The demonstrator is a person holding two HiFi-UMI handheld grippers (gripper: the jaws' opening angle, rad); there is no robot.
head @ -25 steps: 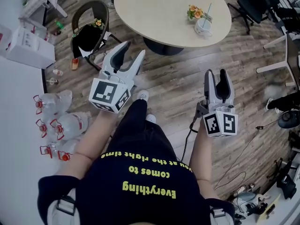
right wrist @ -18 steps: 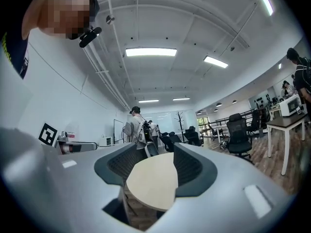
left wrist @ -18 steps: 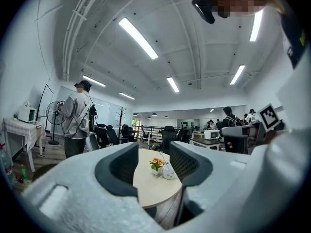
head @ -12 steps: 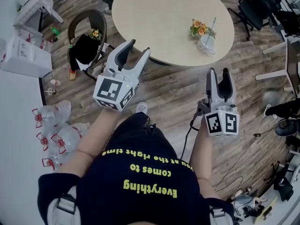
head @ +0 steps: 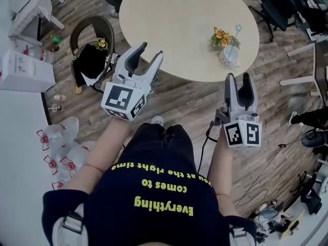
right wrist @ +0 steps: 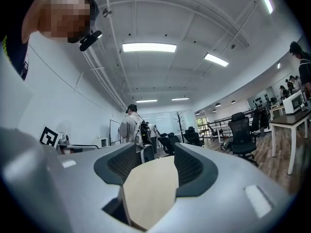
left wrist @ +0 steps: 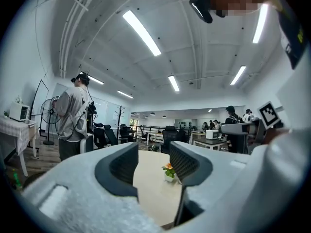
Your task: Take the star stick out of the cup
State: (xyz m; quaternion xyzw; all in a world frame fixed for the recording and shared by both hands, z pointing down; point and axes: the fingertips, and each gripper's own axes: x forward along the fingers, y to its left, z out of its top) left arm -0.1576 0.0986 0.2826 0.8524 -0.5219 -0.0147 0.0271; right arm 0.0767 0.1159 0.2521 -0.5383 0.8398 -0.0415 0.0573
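Note:
A white cup (head: 229,56) stands near the right edge of the round beige table (head: 174,19). Orange flowers (head: 220,35) sit beside it, and a thin stick with a pale blue star (head: 237,28) rises from the cup. Both grippers hang over the wooden floor, short of the table. My left gripper (head: 149,51) is open and empty, its tips at the table's near edge. My right gripper (head: 239,77) is open and empty, below the cup and apart from it. In the left gripper view the flowers (left wrist: 168,169) show far off between the jaws of the left gripper (left wrist: 153,155). The right gripper (right wrist: 151,161) frames only tabletop (right wrist: 148,191).
A brown chair (head: 92,42) with a black bag stands left of the table. Several water bottles (head: 61,147) and a white box (head: 23,70) lie at the left. Black office chairs (head: 284,4) stand at the top right. A person (left wrist: 73,115) stands beyond the table.
The table and cup have come lower and nearer in the head view. The left gripper now reaches the table's near edge; the right gripper has kept its place in the view.

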